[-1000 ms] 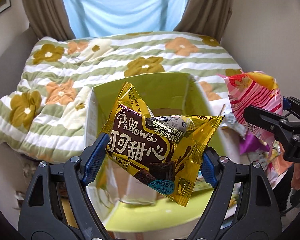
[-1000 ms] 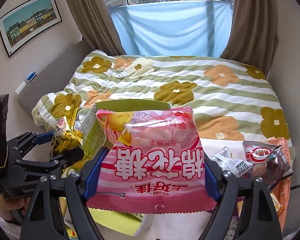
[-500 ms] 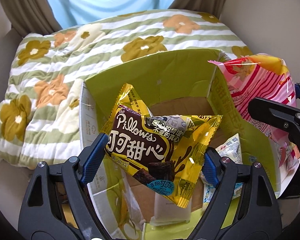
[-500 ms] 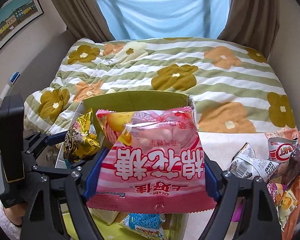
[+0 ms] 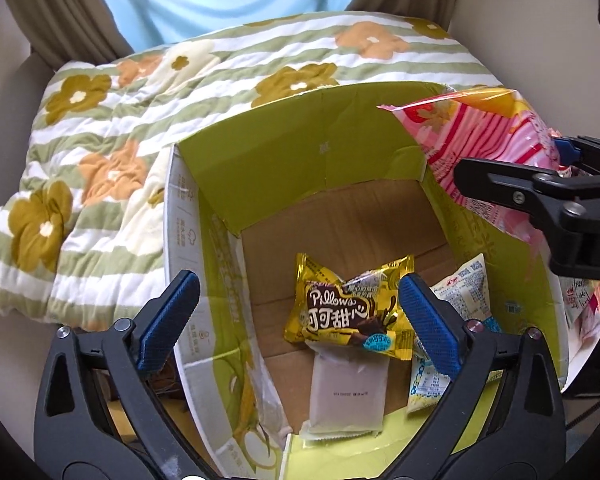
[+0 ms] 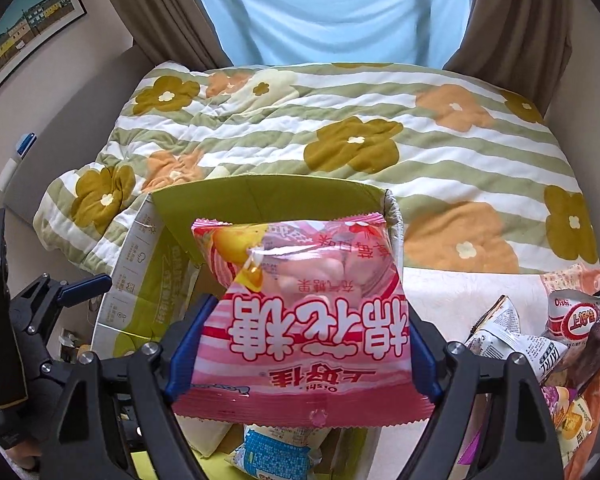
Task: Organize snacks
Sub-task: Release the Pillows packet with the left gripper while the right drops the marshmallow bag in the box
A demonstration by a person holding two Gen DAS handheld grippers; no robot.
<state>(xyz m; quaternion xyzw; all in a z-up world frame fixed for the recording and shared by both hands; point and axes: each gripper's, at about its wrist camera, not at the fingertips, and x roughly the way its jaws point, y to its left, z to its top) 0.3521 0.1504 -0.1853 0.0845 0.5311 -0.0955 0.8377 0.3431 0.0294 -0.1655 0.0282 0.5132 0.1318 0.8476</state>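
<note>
The left gripper (image 5: 298,320) hangs over the open cardboard box (image 5: 320,148) with its blue-padded fingers (image 5: 168,320) spread wide and nothing between them. Below, on the brown floor of the box, lies the gold Pillows packet (image 5: 350,308): a crinkled, shiny yellow wrapper with a dark brown panel, white lettering and a picture of chocolate pieces, face up and slightly tilted. It rests partly on a flat, pale grey sachet (image 5: 346,394) nearer the camera, and a white and blue packet (image 5: 464,308) sits just to its right against the box's green inner wall. The right gripper (image 6: 300,356) is clamped on the pink marshmallow bag (image 6: 308,320), a puffy pink-and-white striped pouch with large upside-down characters, a yellow patch at its far corner and a clear window showing pale pieces inside. That bag is held above the near right side of the box; whether it touches the rim is hard to tell. Loose snack packets (image 6: 540,340) lie in a heap to the right, and a striped, flowered quilt (image 6: 340,136) spreads beyond the box.
</note>
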